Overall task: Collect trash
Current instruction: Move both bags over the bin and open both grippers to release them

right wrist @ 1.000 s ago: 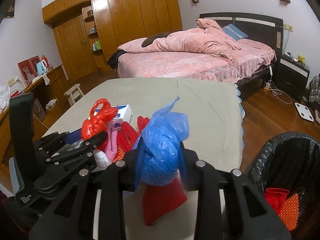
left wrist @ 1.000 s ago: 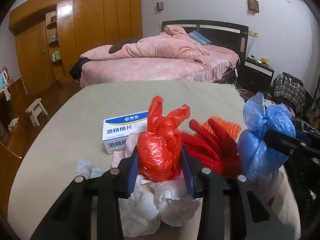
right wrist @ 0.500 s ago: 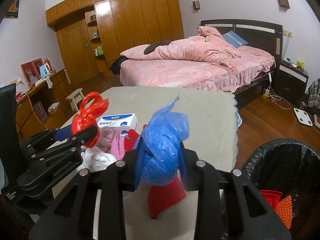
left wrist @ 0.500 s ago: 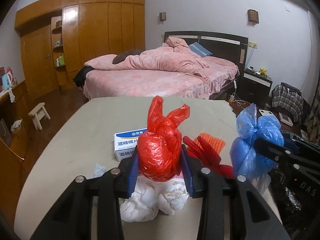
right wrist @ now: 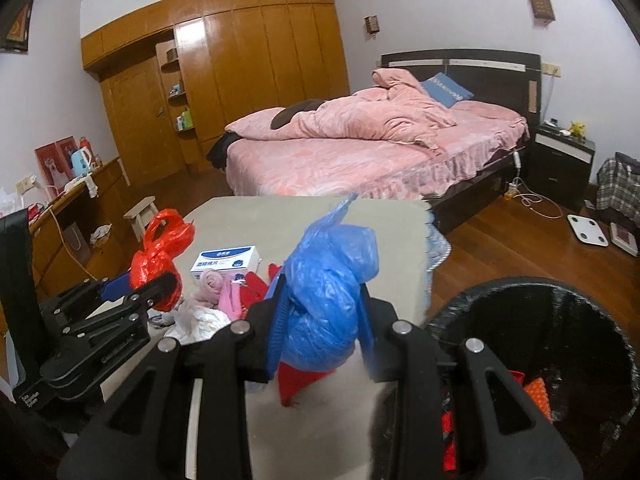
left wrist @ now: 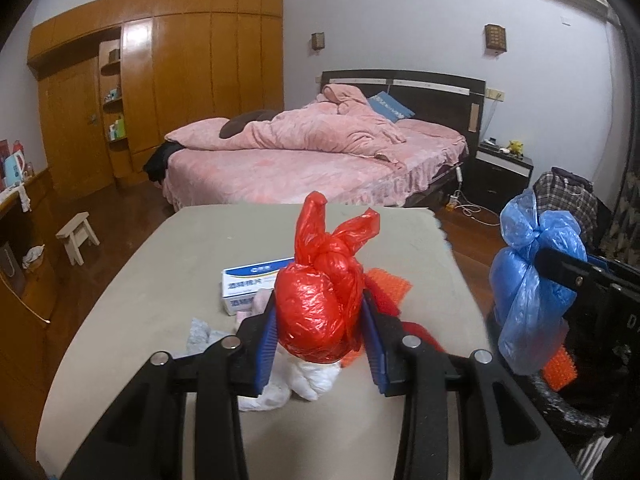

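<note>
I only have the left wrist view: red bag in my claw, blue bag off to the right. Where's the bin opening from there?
Observer: On the right wrist view the black bin stands on the floor past the table's right edge, mouth open, to the right of the blue bag.
Operator: Anything in it already?
Observer: Yes, red and orange pieces lie inside.
Operator: Is the blue bag gripped properly?
Observer: The right claw has it pinched between both blue pads, clear of the table.
</note>
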Tool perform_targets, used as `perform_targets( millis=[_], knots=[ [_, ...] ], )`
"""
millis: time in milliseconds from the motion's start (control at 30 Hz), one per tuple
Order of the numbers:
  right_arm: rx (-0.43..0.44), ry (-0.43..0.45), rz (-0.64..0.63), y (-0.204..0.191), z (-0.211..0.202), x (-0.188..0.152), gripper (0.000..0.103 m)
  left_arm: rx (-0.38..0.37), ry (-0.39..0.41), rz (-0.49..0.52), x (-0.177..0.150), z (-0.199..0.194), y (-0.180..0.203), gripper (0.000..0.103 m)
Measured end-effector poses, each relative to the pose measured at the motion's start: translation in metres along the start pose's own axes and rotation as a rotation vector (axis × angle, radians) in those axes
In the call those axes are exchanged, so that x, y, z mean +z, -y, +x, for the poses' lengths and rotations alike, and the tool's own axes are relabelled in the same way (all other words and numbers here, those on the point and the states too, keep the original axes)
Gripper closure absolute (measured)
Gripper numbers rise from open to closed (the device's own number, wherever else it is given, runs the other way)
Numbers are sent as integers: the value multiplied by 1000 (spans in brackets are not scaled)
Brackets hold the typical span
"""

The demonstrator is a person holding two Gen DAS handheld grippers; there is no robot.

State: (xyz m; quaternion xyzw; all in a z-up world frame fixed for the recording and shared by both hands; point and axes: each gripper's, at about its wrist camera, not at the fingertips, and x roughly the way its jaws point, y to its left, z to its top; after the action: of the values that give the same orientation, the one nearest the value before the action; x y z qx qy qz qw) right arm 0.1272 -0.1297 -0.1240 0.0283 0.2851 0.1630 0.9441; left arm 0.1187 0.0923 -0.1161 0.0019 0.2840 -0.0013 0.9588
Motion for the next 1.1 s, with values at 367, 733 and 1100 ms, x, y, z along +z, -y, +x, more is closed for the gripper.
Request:
perform_targets(
  millis=[367,733,1100],
  knots=[
    [-93,29,44,38,-44,-10,72,-86,30,54,4,-22,44,65],
    [-184,65,95,83,-83,-25,72,-190,49,115,6,-34,102,65],
    [-292,75,142,132,-108,-41,72,-295,43,184,4,-28,164,65]
  ],
)
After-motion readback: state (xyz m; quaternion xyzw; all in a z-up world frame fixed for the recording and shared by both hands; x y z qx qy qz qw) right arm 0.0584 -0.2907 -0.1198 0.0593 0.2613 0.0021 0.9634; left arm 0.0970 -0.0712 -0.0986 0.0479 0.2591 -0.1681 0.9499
